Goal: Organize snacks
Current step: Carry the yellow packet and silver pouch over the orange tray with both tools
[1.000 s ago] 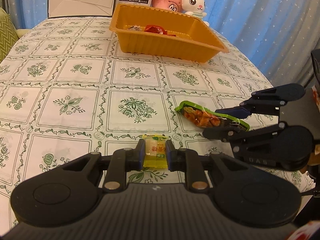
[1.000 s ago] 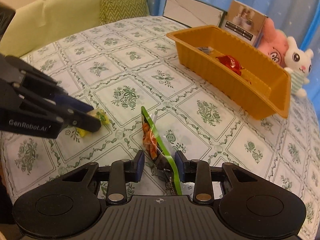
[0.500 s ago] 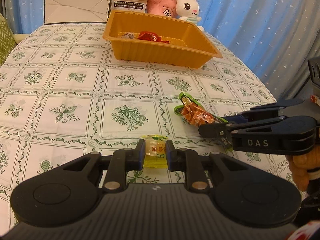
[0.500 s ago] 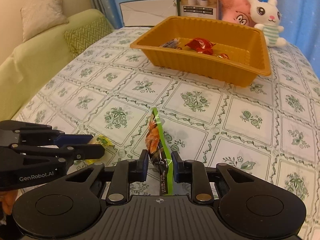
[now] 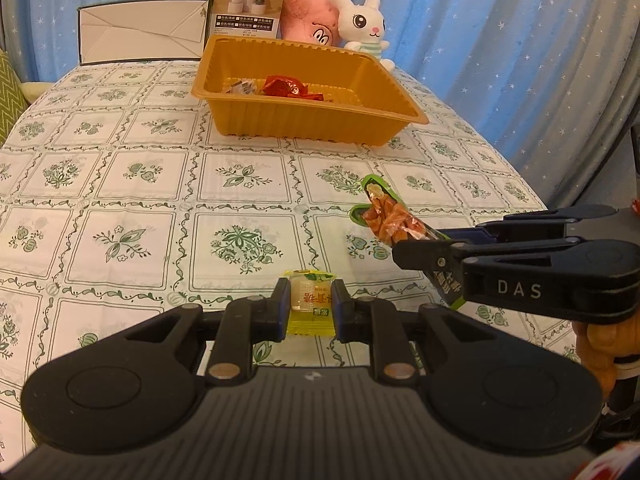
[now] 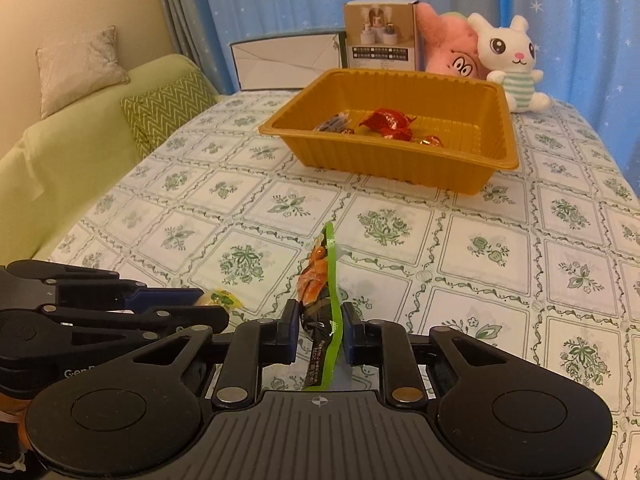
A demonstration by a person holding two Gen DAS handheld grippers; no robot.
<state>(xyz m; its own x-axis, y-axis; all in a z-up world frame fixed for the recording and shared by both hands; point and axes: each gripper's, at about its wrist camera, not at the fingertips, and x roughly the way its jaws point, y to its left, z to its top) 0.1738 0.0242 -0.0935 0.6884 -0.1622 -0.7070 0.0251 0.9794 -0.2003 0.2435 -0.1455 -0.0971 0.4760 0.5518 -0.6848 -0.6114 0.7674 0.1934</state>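
My left gripper (image 5: 308,304) is shut on a small yellow candy packet (image 5: 310,300) and holds it above the tablecloth. My right gripper (image 6: 320,328) is shut on a green packet of orange snacks (image 6: 320,284), held edge-up; it also shows in the left wrist view (image 5: 392,224), with the right gripper (image 5: 420,248) to my left gripper's right. The orange tray (image 5: 304,120) stands ahead on the table with a red wrapped snack (image 5: 284,87) and a few other pieces in it. In the right wrist view the tray (image 6: 400,160) is ahead and the left gripper (image 6: 216,312) is at lower left.
Behind the tray stand a white folded box (image 5: 140,34), a product carton (image 5: 250,4), a pink plush (image 5: 306,20) and a white rabbit plush (image 5: 362,24). A green sofa with cushions (image 6: 100,128) is left of the table. Blue curtains hang behind.
Both grippers have lifted with their packets and turned toward the tray, which now sits more centred ahead. The green packet has come off the table.
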